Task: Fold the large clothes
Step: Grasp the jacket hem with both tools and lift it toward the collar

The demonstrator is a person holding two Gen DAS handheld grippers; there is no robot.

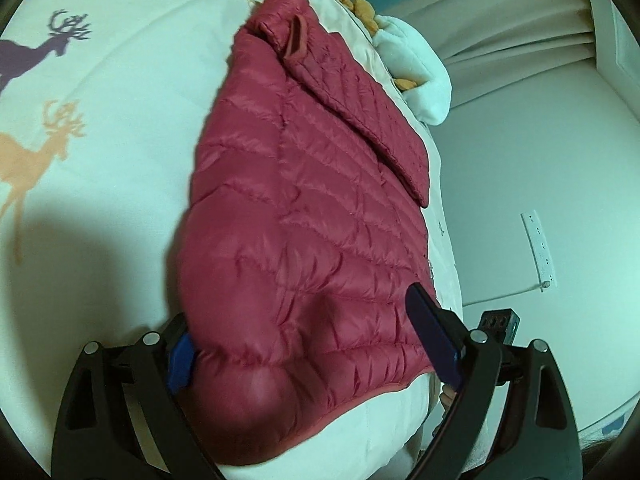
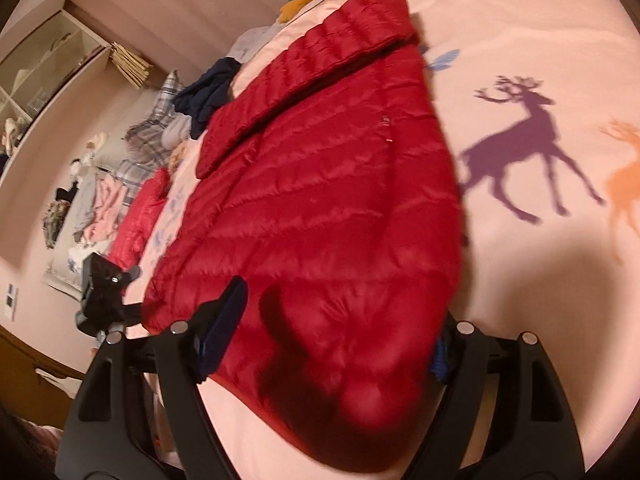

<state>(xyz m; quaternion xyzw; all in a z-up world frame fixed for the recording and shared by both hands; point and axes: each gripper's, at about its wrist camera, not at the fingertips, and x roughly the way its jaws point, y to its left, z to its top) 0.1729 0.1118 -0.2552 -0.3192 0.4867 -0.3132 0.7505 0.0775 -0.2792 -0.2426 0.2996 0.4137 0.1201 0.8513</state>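
Observation:
A red quilted down jacket (image 1: 304,208) lies flat on the bed, one sleeve folded across its top. It also shows in the right wrist view (image 2: 320,200). My left gripper (image 1: 308,344) is open, its blue-padded fingers (image 1: 432,332) spread wide on either side of the jacket's near hem. My right gripper (image 2: 332,336) is open too, and its fingers (image 2: 224,328) straddle the near hem of the jacket. The far pad on each gripper is partly hidden by the puffy fabric.
The bed sheet (image 1: 100,128) is pale with deer prints (image 2: 524,148). A plush toy (image 1: 416,64) lies by the pillows. The bed edge and a power strip (image 1: 538,248) on the floor are to the right. A pile of clothes (image 2: 148,184) lies on the bed's left side.

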